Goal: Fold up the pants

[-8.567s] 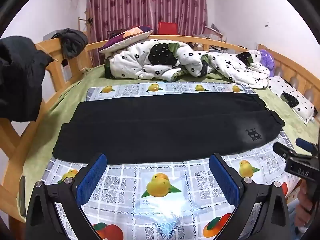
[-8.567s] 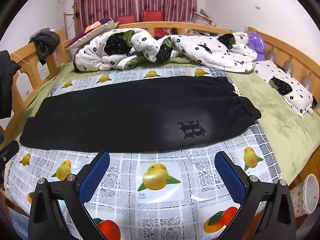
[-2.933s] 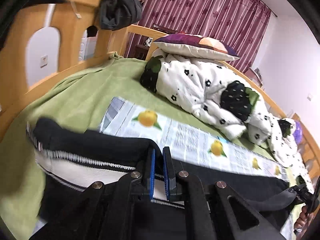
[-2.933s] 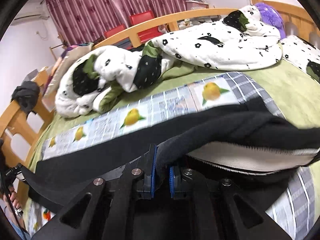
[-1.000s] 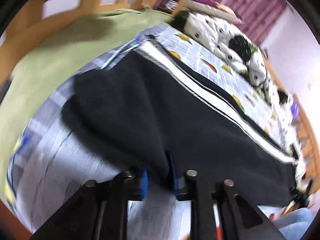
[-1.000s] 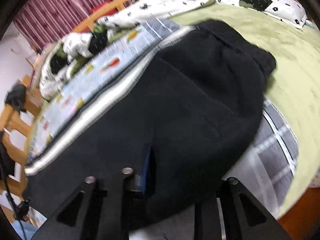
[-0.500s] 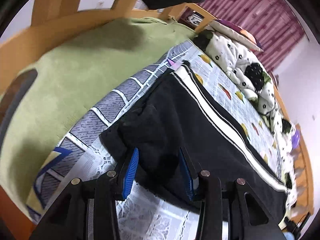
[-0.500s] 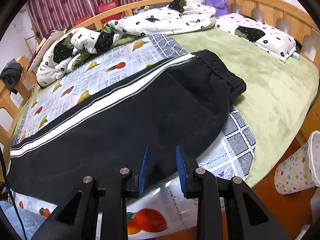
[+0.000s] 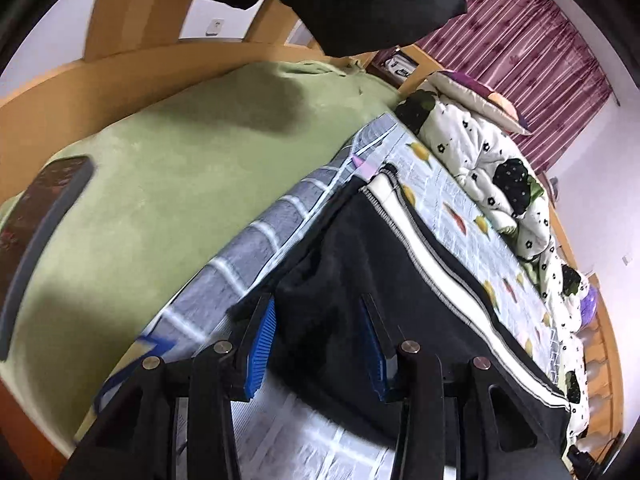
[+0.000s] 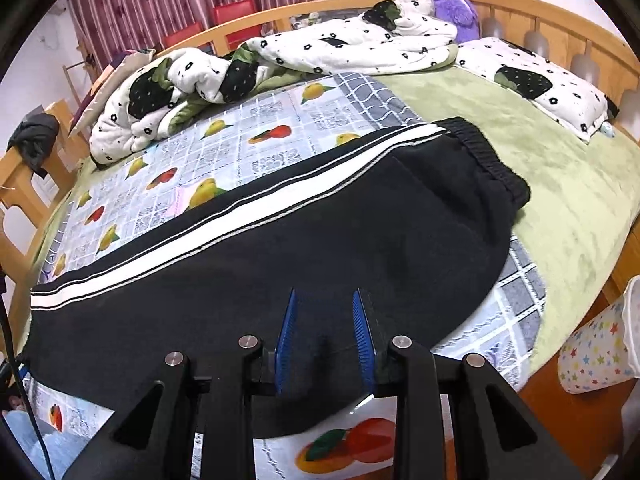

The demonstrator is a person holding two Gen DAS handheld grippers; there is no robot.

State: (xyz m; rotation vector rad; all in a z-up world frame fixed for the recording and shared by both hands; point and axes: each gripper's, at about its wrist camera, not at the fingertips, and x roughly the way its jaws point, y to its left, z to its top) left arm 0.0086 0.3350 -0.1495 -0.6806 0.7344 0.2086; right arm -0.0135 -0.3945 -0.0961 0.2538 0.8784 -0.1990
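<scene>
The pants [image 9: 360, 288] lie flat on the fruit-print cloth [image 9: 256, 248] that covers the near part of the bed [image 9: 160, 168], already doubled lengthwise, with one leg laid over the other and the white side stripe [image 9: 424, 252] running along the far edge. I judge the cloth is there to give a smooth, clean folding surface, and the stripe edge is lined up straight so the next fold across the length will come out even.

My left hand-held gripper [image 9: 320, 340] points down at the leg-cuff end. Its blue pads stand partly apart with the black cuff corner just ahead of and between them; neither pad presses the cloth, so this one is released and holds nothing. A dark phone [image 9: 44, 216] lies on the green blanket well off to its left, and the rumpled quilt [image 9: 488, 156] is far ahead to its right.

My right hand-held gripper [image 10: 325, 328] hangs over the near edge of the pants [image 10: 320, 240] at the waist end, with the ribbed waistband [image 10: 484, 160] ahead and to its right. Its pads are also parted a little, with fabric beneath the gap but not pinched: released, empty. A star-patterned bin [image 10: 596, 356] stands off the bed, well to its right.
</scene>
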